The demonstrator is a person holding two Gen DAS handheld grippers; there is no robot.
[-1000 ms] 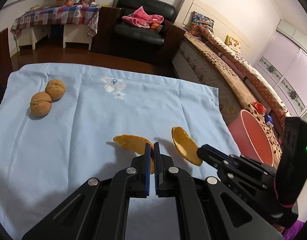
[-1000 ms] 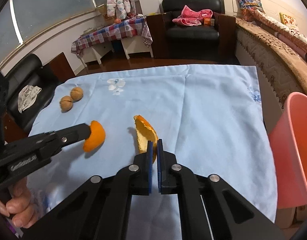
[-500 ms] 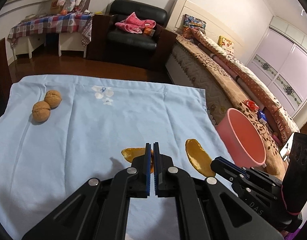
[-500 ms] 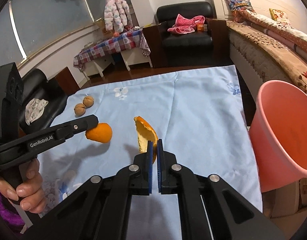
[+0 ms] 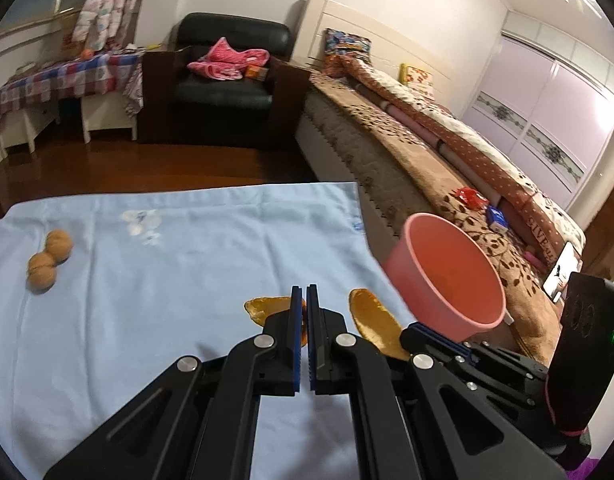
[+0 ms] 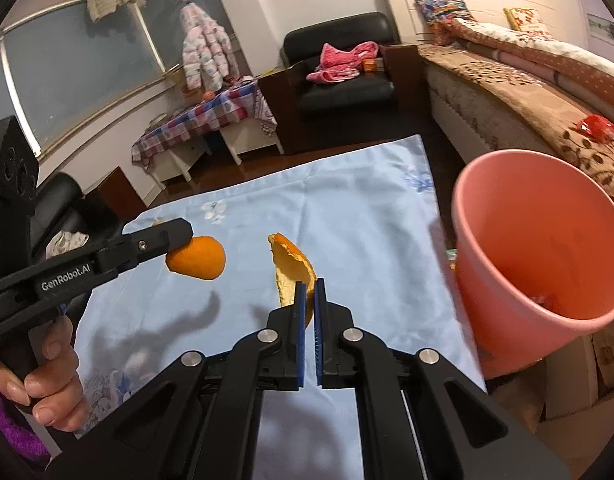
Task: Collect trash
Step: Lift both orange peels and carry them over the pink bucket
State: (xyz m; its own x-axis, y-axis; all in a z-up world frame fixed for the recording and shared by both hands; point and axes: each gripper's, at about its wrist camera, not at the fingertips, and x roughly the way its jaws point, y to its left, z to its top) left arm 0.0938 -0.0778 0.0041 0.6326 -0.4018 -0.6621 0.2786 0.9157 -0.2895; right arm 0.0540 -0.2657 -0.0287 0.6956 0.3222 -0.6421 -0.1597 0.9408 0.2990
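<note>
Moved up and over toward the pink bucket (image 5: 447, 264) since a second ago, with both peels carried along. Looks bigger and closer now in both views.

Left wrist view:
- Shows the left gripper (image 5: 303, 292) shut tight on the left peel (image 5: 267, 307).
- Pinches it by one edge, likely so it cannot drop on the way.
- Keeps it up off the blue cloth (image 5: 187, 260), just past the pads.
- Shows, just to the right, the right gripper (image 5: 411, 334) with the right peel (image 5: 373, 326) sticking out of its tip.
- Keeps the two close, side by side, maybe to drop both bits together.
- Finds the bucket ahead and to the right, past the cloth's edge, near the bed.
- Looks bare inside from here, but hides the bottom.
- Leaves two walnuts (image 5: 49, 260) far off to the left, lying on the cloth and touching each other. Whole nuts, so probably not trash.

Right wrist view:
- Shows the right gripper closed on the right peel, held standing up with its curved end high.
- Puts the bucket close on the right, open mouth facing this way, ready for a drop.
- Shows a small reddish bit (image 6: 543, 300) low inside; cannot tell what.
- Shows, off to the left, the left gripper gripping its round peel, with a hand (image 6: 47, 380) around the handle.
- Still needs a bit more carry to get over the rim.
</note>
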